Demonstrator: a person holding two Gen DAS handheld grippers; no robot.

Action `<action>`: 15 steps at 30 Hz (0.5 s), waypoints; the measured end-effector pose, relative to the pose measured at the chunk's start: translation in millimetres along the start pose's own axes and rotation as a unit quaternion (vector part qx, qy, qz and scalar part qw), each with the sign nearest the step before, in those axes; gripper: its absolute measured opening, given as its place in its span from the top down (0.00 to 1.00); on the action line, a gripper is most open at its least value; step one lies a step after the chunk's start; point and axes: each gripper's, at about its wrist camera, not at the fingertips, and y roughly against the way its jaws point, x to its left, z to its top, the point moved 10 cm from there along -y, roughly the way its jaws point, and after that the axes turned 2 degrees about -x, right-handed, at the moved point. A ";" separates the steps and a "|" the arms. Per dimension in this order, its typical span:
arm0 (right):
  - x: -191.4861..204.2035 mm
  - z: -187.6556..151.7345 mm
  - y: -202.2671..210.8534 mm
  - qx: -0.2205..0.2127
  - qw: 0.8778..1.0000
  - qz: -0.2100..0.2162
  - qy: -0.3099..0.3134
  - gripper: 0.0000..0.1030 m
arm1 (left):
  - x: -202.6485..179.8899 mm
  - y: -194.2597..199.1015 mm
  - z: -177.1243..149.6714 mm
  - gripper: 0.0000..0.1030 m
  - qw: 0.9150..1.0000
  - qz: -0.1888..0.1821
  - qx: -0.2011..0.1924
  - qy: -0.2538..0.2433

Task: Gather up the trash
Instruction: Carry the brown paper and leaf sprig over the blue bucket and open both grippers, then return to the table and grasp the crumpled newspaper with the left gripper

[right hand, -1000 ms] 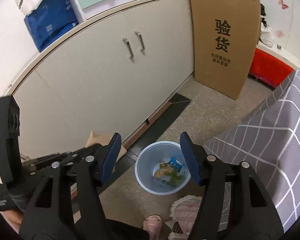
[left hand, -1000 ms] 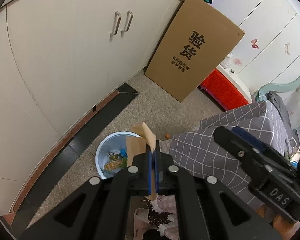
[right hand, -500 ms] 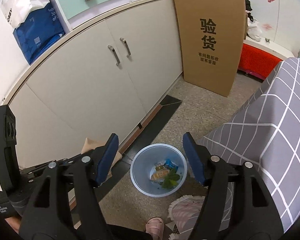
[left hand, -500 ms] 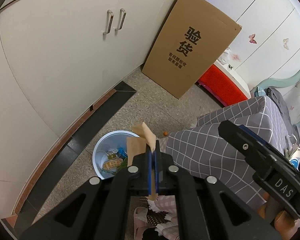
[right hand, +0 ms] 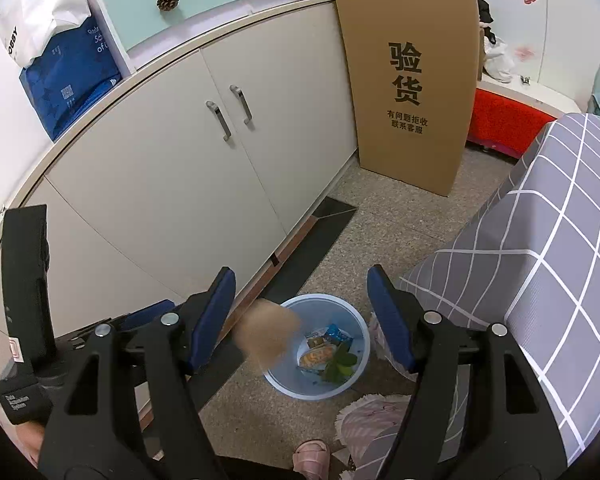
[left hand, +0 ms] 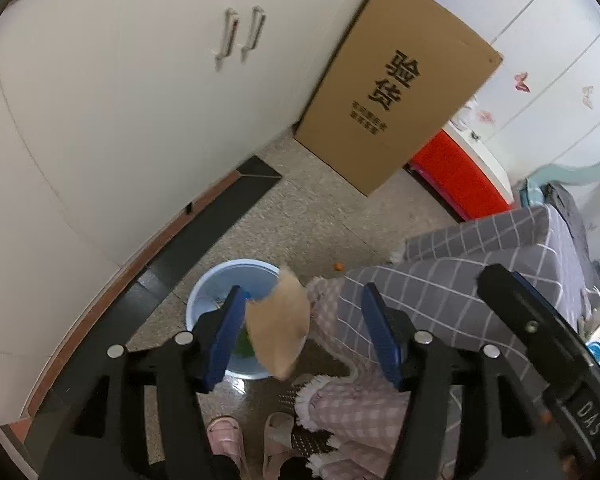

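One scrap of brown cardboard (left hand: pixel 278 330), item in hand: it hangs loose between the parted blue pads of my left gripper (left hand: pixel 304 334), touching neither as far as I can judge, and in the right wrist view it is a blur (right hand: pixel 268 334) over the near-left rim of the bin, so I take it to be falling.

One pale blue bin (right hand: pixel 354 322) on the speckled floor, between the white cabinet (right hand: pixel 172 184) on the left and the grey checked cover (right hand: pixel 548 248) on the right. Contents: snack wrappers (right hand: pixel 320 346) and green leaves (right hand: pixel 340 364).

Two grippers, both with jaws apart and nothing clamped; the right gripper (right hand: pixel 302 314) is empty and frames the bin.

Handling notes for the release:
- I would hold the left jaws wide and level, so neither pad clips the scrap and flicks it sideways.
- Scrap is light and flat; it may sail. It sits over the rim, not the centre, so it could tip either way.
- I would keep the right wrist view on the bin and confirm the landing before I turn away.
- If it lands on the floor, I pick it up by an edge.

One large cardboard sheet (left hand: pixel 396 88) leans on the far cabinet; not handled.
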 end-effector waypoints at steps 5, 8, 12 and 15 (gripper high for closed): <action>0.9 -1.3 -1.2 0.004 1.000 0.002 0.003 0.34 | 6.9 5.7 -4.0 0.42 1.000 0.006 -0.004 0.013; 2.5 -1.8 -0.8 0.010 1.000 0.003 0.005 0.34 | 8.3 17.2 -2.6 0.42 1.000 0.011 -0.017 0.014; 8.4 4.2 21.1 -0.006 1.000 0.012 0.005 0.34 | 1.6 45.1 1.8 0.40 0.999 0.007 -0.045 0.016; 10.7 9.5 47.5 -0.027 1.000 0.014 0.008 0.34 | -8.3 64.1 2.5 0.39 0.998 -0.003 -0.062 0.008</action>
